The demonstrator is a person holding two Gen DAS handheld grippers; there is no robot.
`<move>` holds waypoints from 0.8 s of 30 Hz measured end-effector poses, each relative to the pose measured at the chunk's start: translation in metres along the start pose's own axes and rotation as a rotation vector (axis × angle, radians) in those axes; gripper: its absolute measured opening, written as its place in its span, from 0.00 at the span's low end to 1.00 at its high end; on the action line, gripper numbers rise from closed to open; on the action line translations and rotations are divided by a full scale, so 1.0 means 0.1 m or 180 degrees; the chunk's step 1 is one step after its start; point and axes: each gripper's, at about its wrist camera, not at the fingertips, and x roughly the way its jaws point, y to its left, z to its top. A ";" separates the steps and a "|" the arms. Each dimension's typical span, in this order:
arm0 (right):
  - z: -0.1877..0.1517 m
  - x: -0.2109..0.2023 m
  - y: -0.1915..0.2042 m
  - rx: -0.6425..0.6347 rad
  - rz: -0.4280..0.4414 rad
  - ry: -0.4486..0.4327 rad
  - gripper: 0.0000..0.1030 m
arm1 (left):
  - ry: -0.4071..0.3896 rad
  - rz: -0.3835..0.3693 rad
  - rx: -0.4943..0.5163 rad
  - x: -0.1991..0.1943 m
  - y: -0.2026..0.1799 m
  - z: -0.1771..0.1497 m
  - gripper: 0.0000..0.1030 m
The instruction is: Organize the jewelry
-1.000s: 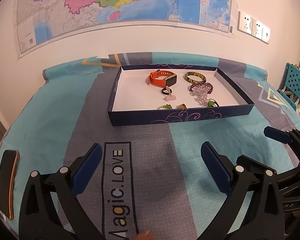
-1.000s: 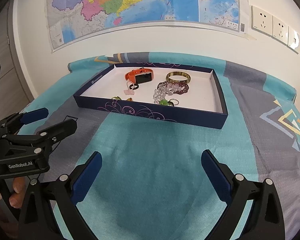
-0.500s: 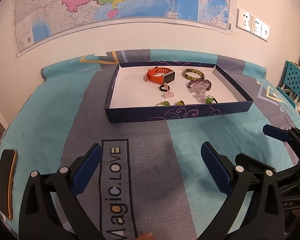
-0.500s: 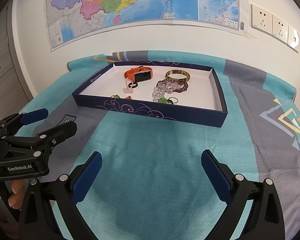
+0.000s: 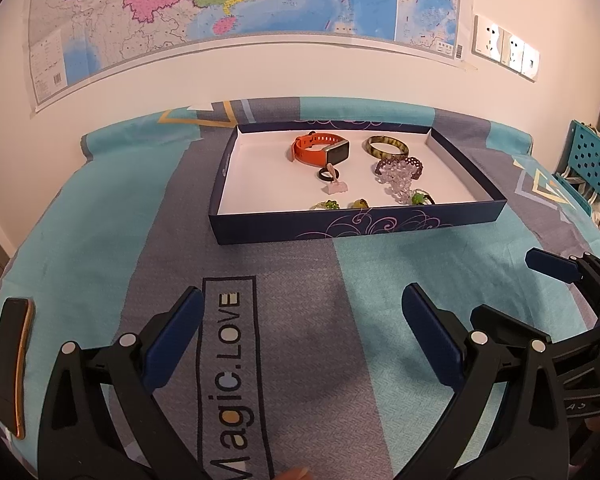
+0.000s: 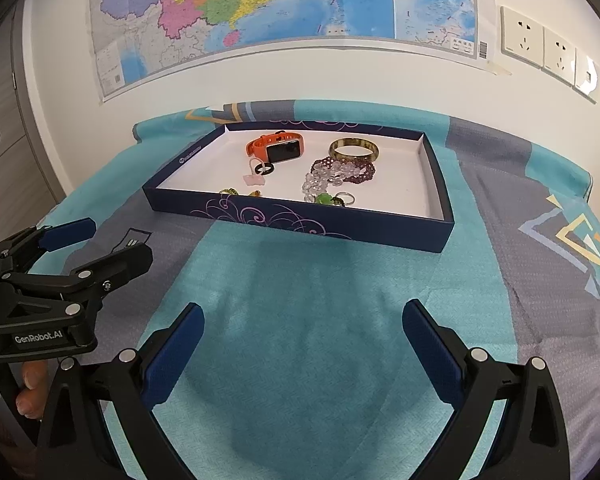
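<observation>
Both grippers have eased a little closer to the tray over the last second, and the tray sits slightly larger in each view; nothing in it has shifted.

Nearest, the left gripper hangs over the cloth with its blue pads spread wide, holding nothing and touching nothing. Under it the cloth reads "Magic.LOVE" in a dark-outlined panel. The right gripper is likewise gaping and empty, above a teal patch. Seen from the right, the left tool's black body carries the label "GenRobot.AI", with a hand wrapped round its handle.

At the cloth's left edge lies a dark phone with an orange rim, well apart from everything else.

Further on stands the tray, navy with pale swirls on its front wall and a white floor. Near its front wall lie small rings, a green one among them. Behind those come a pink charm on a black ring and a heap of clear and dark-red beads. At the back rest an orange watch and a mottled bangle, side by side but apart.

On the wall beyond hang a map and white sockets; the map's print is too small to read.
</observation>
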 end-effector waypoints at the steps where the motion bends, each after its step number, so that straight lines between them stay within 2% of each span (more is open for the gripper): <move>1: 0.00 0.00 0.00 0.0000 0.0000 -0.0002 0.93 | 0.0001 0.0005 0.0000 0.00 0.00 0.00 0.95; 24: 0.00 0.00 -0.01 -0.0007 0.0007 0.0015 0.93 | 0.0031 -0.0018 0.0013 0.02 -0.01 -0.01 0.95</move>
